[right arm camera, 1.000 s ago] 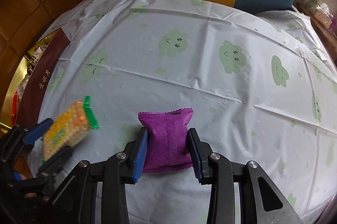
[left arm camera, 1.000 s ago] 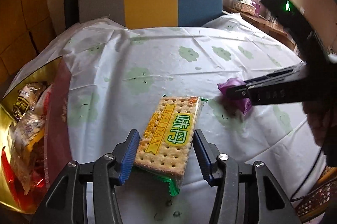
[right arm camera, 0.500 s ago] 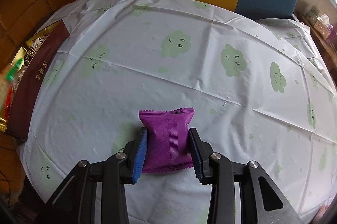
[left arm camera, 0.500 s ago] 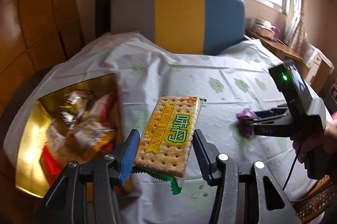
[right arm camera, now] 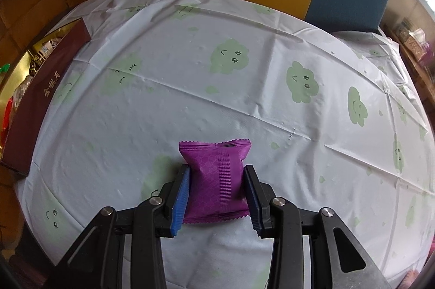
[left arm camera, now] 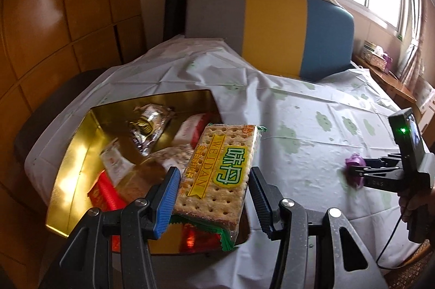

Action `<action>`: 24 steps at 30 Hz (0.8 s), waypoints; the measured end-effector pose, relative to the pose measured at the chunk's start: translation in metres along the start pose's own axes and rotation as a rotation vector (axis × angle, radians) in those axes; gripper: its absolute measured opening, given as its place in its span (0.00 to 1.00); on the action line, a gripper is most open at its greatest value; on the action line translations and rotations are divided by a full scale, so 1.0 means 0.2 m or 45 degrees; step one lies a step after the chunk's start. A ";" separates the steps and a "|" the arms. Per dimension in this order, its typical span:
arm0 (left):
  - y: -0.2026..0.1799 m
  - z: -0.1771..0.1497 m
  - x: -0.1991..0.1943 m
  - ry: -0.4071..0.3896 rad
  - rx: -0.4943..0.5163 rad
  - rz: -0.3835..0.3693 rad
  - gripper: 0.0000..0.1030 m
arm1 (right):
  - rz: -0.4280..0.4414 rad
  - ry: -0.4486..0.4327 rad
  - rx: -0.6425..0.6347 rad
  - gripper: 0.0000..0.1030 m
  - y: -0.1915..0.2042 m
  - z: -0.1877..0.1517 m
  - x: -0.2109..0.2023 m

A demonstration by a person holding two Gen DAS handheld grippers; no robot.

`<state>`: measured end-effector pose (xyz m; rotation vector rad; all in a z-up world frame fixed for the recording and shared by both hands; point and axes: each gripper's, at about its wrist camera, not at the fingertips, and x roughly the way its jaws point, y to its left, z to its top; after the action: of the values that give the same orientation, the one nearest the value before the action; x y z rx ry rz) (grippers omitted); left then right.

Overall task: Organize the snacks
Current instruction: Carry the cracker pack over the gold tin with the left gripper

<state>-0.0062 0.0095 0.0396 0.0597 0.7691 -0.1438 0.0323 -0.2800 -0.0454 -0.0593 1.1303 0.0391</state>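
My left gripper [left arm camera: 213,175] is shut on a pack of crackers [left arm camera: 220,169] with a yellow and green label, held in the air over the right part of an open gold tin [left arm camera: 78,153]. The tin holds several wrapped snacks. My right gripper [right arm camera: 216,172] is shut on a purple snack packet [right arm camera: 216,175] that rests on the white tablecloth [right arm camera: 244,71]. In the left wrist view the right gripper [left arm camera: 361,170] shows at the right, low over the table, with the purple packet [left arm camera: 353,162] in its jaws.
The tin's dark red side [right arm camera: 35,99] lies along the table's left edge. A chair [left arm camera: 272,28] with a grey, yellow and blue back stands behind the table. A person's hand [left arm camera: 413,202] holds the right gripper. A wooden shelf [left arm camera: 386,71] with boxes runs under the window.
My left gripper has carried the cracker pack up and to the left, from over the tablecloth to over the open tin. The right gripper and the purple packet have stayed put.
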 end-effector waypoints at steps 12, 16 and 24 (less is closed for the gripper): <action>0.49 0.00 -0.05 0.020 -0.322 0.047 0.51 | -0.023 -0.005 -0.028 0.38 0.01 0.00 0.00; 0.71 -0.01 -0.08 0.024 -0.504 0.056 0.51 | -0.027 -0.004 -0.030 0.38 0.02 0.00 0.00; 0.78 -0.06 0.00 0.083 -0.632 -0.021 0.51 | -0.028 -0.006 -0.030 0.38 0.01 0.00 0.00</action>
<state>0.0083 0.1650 0.0314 -0.4148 0.8526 0.0363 0.0324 -0.2773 -0.0452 -0.0925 1.1248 0.0333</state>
